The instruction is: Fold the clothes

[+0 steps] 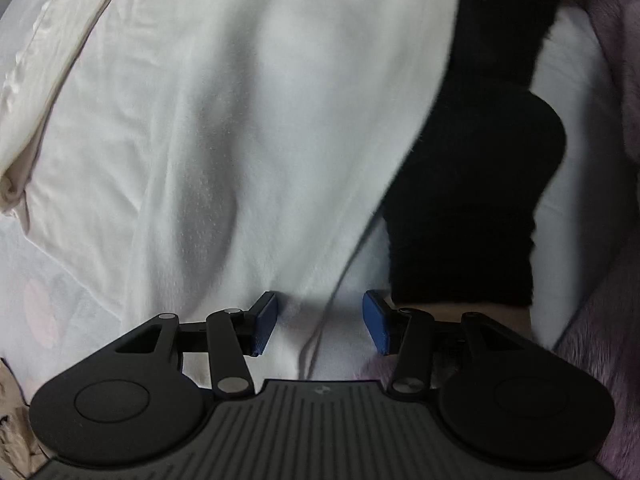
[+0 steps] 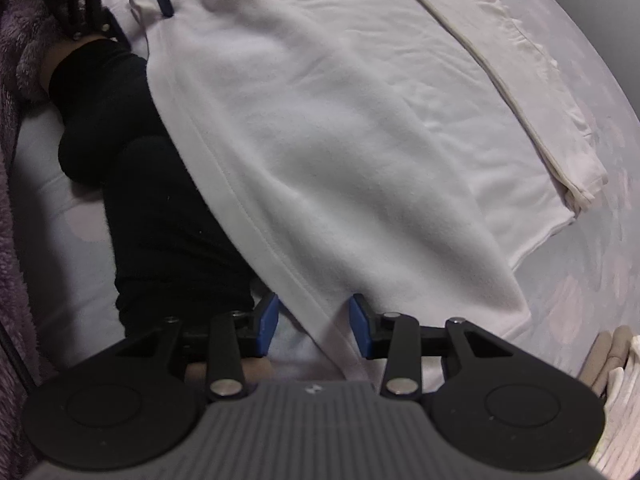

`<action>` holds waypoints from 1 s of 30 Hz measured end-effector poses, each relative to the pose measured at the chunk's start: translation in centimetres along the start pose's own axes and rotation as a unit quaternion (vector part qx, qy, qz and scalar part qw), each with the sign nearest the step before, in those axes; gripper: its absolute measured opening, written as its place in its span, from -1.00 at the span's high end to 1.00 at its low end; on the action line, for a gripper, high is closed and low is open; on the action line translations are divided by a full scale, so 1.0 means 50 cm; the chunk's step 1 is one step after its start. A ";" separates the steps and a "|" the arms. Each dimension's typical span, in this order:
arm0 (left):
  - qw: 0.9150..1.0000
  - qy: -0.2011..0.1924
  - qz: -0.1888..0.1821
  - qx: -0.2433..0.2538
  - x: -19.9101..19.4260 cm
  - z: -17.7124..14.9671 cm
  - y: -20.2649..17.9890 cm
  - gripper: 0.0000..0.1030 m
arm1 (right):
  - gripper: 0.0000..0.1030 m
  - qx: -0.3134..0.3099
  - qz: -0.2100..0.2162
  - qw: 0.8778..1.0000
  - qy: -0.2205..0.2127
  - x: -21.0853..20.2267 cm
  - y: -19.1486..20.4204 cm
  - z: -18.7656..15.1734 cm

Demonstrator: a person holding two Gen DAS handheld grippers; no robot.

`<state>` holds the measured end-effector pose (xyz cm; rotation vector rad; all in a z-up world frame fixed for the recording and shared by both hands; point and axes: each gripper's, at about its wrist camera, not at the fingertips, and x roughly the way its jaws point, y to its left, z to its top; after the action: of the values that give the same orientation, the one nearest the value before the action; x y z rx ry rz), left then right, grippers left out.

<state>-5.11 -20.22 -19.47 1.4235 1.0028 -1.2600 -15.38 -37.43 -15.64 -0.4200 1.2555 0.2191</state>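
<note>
A white fleece garment (image 1: 224,128) lies spread flat on the bed. Its hemmed edge runs down between the blue pads (image 1: 264,324) of my left gripper (image 1: 320,324), which stands open above it, pads clear of the cloth. In the right wrist view the same garment (image 2: 340,128) fills the middle. Its hemmed near corner lies between the pads (image 2: 360,328) of my right gripper (image 2: 314,328), also open. The left gripper (image 2: 138,12) shows at the top left of that view, over the garment's far corner.
A person's black-clad limb (image 1: 480,168) (image 2: 160,200) lies along the garment's edge, with fluffy purple fabric (image 2: 16,80) beside it. A folded cream garment (image 2: 520,80) (image 1: 40,80) rests on the far side. Folded items (image 2: 616,360) sit at the sheet's edge.
</note>
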 end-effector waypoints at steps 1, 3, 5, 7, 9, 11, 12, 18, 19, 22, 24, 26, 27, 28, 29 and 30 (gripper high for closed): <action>1.000 -0.002 -0.004 -0.006 0.003 -0.001 0.004 0.10 | 0.17 0.002 0.001 1.000 0.003 0.003 -0.001 -0.003; 1.000 -0.006 -0.006 -0.010 0.007 -0.005 0.004 0.11 | 0.17 0.003 0.002 1.000 0.006 0.011 -0.005 -0.012; 1.000 -0.008 -0.003 -0.014 0.007 -0.010 0.001 0.14 | 0.17 0.006 0.003 1.000 0.005 0.017 -0.009 -0.016; 1.000 -0.012 0.004 -0.018 0.008 -0.016 -0.004 0.19 | 0.17 0.003 -0.005 1.000 0.001 0.018 -0.010 -0.015; 0.999 -0.016 0.010 -0.028 0.007 -0.023 -0.006 0.26 | 0.17 -0.005 -0.012 1.000 0.003 0.025 -0.008 -0.013; 0.999 -0.021 0.017 -0.039 0.006 -0.030 -0.008 0.36 | 0.17 -0.008 -0.014 1.000 0.004 0.030 -0.008 -0.013; 0.999 -0.023 0.020 -0.043 0.005 -0.034 -0.009 0.43 | 0.17 -0.005 -0.012 1.000 0.004 0.031 -0.011 -0.015; 0.996 -0.033 0.038 -0.068 -0.003 -0.057 -0.013 0.74 | 0.58 -0.001 -0.028 1.000 -0.001 0.024 -0.012 -0.031; 0.996 -0.034 0.042 -0.070 -0.006 -0.061 -0.014 0.77 | 0.71 -0.003 -0.035 0.999 -0.003 0.022 -0.011 -0.034; 0.994 -0.045 0.054 -0.079 -0.024 -0.079 -0.019 0.80 | 0.81 -0.001 -0.047 0.999 -0.016 0.005 -0.009 -0.043; 0.992 -0.055 0.065 -0.088 -0.044 -0.094 -0.023 0.80 | 0.82 0.012 -0.057 0.998 -0.034 -0.019 -0.011 -0.051; 0.989 -0.070 0.082 -0.097 -0.072 -0.111 -0.028 0.81 | 0.82 0.030 -0.071 0.995 -0.055 -0.052 -0.015 -0.063; 0.987 -0.079 0.092 -0.104 -0.088 -0.117 -0.031 0.81 | 0.82 0.040 -0.080 0.994 -0.067 -0.070 -0.016 -0.070; 0.984 -0.091 0.105 -0.111 -0.106 -0.117 -0.035 0.81 | 0.82 0.049 -0.090 0.992 -0.078 -0.090 -0.016 -0.078; 0.980 -0.103 0.118 -0.120 -0.124 -0.118 -0.040 0.81 | 0.82 0.058 -0.099 0.989 -0.091 -0.112 -0.014 -0.086; 0.976 -0.116 0.130 -0.129 -0.143 -0.121 -0.046 0.82 | 0.82 0.067 -0.108 0.986 -0.104 -0.134 -0.012 -0.095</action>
<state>-7.01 -13.74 -12.58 1.1361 0.7624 -1.0334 -21.32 -39.51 -10.32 -0.4029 1.0044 -0.0056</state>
